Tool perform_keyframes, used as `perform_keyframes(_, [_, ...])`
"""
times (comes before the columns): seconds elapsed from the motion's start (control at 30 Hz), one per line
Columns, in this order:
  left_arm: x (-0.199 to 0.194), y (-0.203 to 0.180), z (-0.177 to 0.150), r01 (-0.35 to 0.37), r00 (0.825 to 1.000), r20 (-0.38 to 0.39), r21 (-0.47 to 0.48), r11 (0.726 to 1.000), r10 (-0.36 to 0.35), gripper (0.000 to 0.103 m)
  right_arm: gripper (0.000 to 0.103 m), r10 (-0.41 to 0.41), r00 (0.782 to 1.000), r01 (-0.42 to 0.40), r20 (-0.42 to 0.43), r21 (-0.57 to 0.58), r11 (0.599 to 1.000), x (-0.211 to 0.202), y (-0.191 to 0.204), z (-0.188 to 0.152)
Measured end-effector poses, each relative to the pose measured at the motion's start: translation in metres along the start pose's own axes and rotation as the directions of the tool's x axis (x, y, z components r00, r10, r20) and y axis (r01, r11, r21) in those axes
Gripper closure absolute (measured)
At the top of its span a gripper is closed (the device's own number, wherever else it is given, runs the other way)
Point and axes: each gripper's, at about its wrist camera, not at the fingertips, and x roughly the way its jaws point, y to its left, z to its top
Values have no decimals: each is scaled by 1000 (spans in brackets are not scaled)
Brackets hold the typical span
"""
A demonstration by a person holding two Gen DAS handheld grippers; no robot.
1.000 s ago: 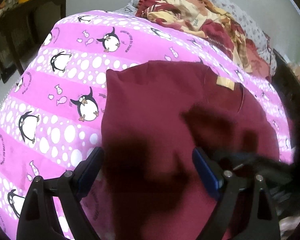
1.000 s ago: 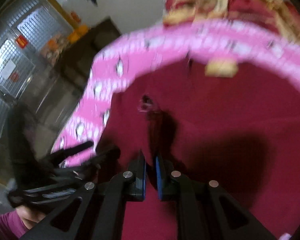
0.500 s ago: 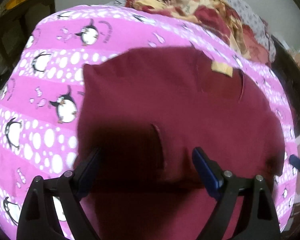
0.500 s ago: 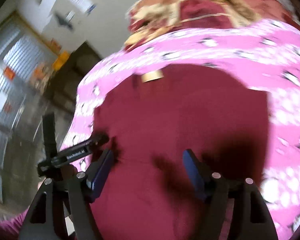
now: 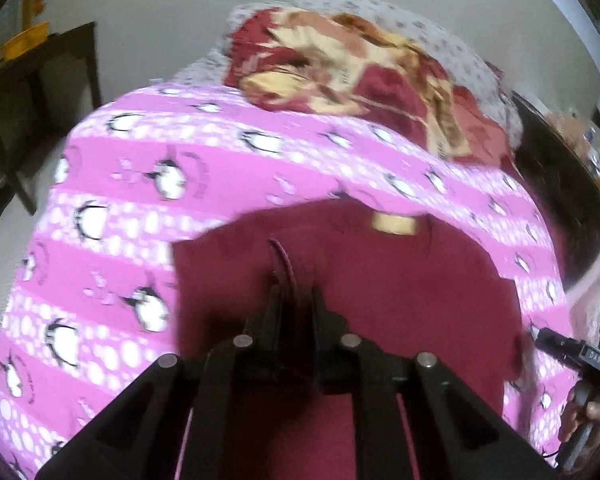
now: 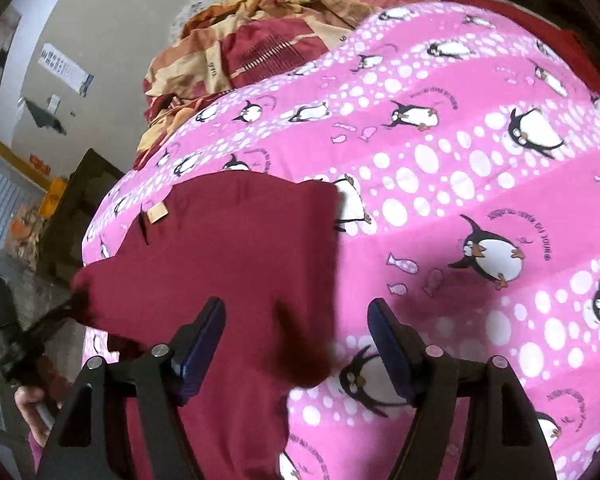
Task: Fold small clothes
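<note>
1. A maroon shirt (image 5: 380,288) lies on a bed covered by a pink penguin-print sheet (image 5: 220,168); in the left wrist view it fills the middle and lower part of the picture, with the sheet around it from 9 to 2 o'clock.
2. A tan neck label (image 5: 394,223) sits at the shirt's far edge, at about 12 o'clock from the left hand-held gripper (image 5: 296,300).
3. The left hand-held gripper is clenched on a raised pinch of the maroon fabric; a narrow ridge of cloth stands up between its black fingers.
4. In the right wrist view the shirt takes up the left half, from 7 to 11 o'clock, and its right edge runs down toward the gap between the fingers.
5. The right hand-held gripper (image 6: 296,344) is released, its jaws opening wide; its blue pads (image 6: 204,336) press on nothing, with a shirt corner and bare sheet below the gap.
6. A rumpled red-and-cream blanket (image 6: 252,48) is heaped at the head of the bed, at 11 to 12 o'clock.
7. A person's hand (image 6: 32,408) holding the other tool shows at 8 o'clock in the right wrist view.
8. A dark wooden piece of furniture (image 5: 32,92) stands by the wall at 10 o'clock in the left wrist view.
</note>
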Motion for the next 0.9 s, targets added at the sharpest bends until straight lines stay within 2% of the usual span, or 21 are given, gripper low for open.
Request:
perform_keyframes(0.07, [10, 16, -5, -44, 998, -35, -20, 999, 43, 92, 21, -6, 1000, 6, 4, 0, 1000, 8, 1, 5])
perform_keyframes(0.17, [26, 26, -19, -33, 994, -104, -44, 998, 28, 91, 21, -4, 1000, 4, 1, 1, 1000, 27, 7, 16])
perform_keyframes(0.33, [34, 25, -30, -55, 993, -111, -34, 998, 51, 92, 21, 32, 998, -31, -45, 6, 999, 57, 15, 24])
perform_keyframes(0.37, [35, 24, -31, -58, 992, -112, -32, 998, 54, 92, 30, 31, 997, -34, -68, -30, 999, 64, 21, 24])
perform_keyframes(0.4, [36, 25, -32, -62, 992, -115, -29, 998, 58, 91, 48, 0, 997, -7, -76, -95, 995, 68, 29, 24])
perform_keyframes(0.43, [37, 25, -32, -64, 991, -119, -27, 998, 60, 91, 87, -58, 996, 46, -70, -172, 984, 69, 38, 24])
perform_keyframes(0.47, [40, 26, -33, -52, 990, -131, -27, 998, 48, 91, 88, -101, 994, 87, -52, -219, 972, 68, 44, 25])
perform_keyframes(0.53, [44, 22, -39, -36, 988, -154, -18, 999, 33, 88, 89, -157, 988, 151, -2, -269, 951, 61, 48, 29])
perform_keyframes(0.6, [51, 13, -46, -60, 984, -167, 16, 998, 61, 84, 89, -196, 980, 188, -12, -227, 956, 70, 35, 33])
perform_keyframes(0.7, [57, 5, -53, -107, 982, -150, 67, 992, 116, 80, 86, -135, 990, 126, -38, -170, 977, 66, 25, 30])
perform_keyframes(0.73, [57, 6, -53, -110, 982, -146, 69, 992, 119, 80, 81, -110, 993, 103, -38, -139, 985, 58, 22, 29])
perform_keyframes(0.8, [56, 10, -53, -97, 983, -151, 52, 994, 104, 80, 56, -55, 997, 51, -51, -84, 995, 44, 16, 24])
perform_keyframes(0.83, [56, 12, -52, -90, 984, -152, 41, 995, 95, 79, 39, -16, 999, 13, -51, -67, 998, 36, 14, 18])
perform_keyframes(0.9, [57, 14, -52, -89, 984, -150, 30, 996, 93, 77, 38, -5, 997, -3, -79, -103, 995, 34, 18, 3])
